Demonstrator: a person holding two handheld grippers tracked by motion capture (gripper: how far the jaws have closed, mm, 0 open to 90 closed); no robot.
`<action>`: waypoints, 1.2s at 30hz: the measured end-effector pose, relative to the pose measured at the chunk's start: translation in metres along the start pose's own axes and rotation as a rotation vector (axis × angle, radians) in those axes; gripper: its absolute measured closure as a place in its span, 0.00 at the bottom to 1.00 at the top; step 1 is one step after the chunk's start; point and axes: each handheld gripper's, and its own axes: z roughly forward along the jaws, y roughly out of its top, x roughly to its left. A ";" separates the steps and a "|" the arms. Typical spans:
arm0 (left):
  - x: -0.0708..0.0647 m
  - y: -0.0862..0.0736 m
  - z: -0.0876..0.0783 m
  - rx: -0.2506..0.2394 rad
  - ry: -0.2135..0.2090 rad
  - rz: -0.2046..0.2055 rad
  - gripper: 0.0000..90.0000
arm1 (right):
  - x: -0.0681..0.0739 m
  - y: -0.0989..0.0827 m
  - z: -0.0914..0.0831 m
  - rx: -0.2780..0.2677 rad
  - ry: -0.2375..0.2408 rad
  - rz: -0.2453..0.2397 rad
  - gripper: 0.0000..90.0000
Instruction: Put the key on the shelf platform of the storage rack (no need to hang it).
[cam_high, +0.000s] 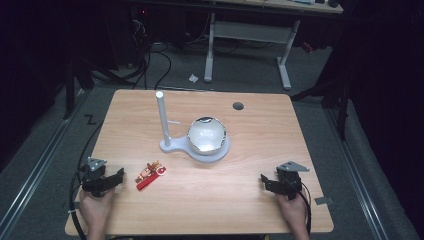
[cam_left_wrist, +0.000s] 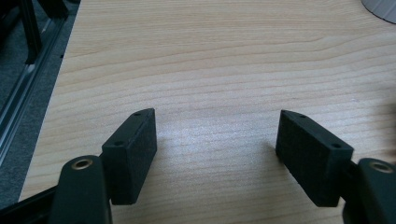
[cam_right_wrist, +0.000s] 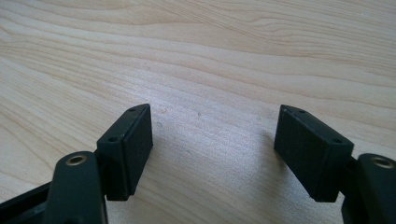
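Both of your grippers rest wide apart on the table with nothing between their jaws.

Your left gripper (cam_high: 119, 176) sits near the table's front left corner, its jaws spread and bare wood (cam_left_wrist: 215, 70) showing between the pads (cam_left_wrist: 133, 154). Just beside its jaw tips, toward the table's middle, lies the small red toy (cam_high: 150, 174), flat on the wood and untouched. Your right gripper (cam_high: 263, 181) sits near the front right corner, well apart from the toy, its jaws likewise spread over empty grain (cam_right_wrist: 210, 93). Farther back, at the table's centre, a shiny bowl (cam_high: 206, 134) sits on the round base of a white stand (cam_high: 172, 146), whose upright post (cam_high: 162, 117) rises just left of the bowl.
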 end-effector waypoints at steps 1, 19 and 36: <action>0.000 0.000 0.000 0.000 0.000 0.000 0.33 | 0.000 0.000 0.000 0.000 0.000 0.000 0.31; 0.000 0.000 0.000 0.000 0.002 0.006 0.32 | 0.000 0.000 0.000 0.000 0.002 0.001 0.31; -0.001 0.000 0.001 0.006 -0.005 0.008 0.28 | 0.000 0.000 0.000 0.000 0.001 -0.001 0.31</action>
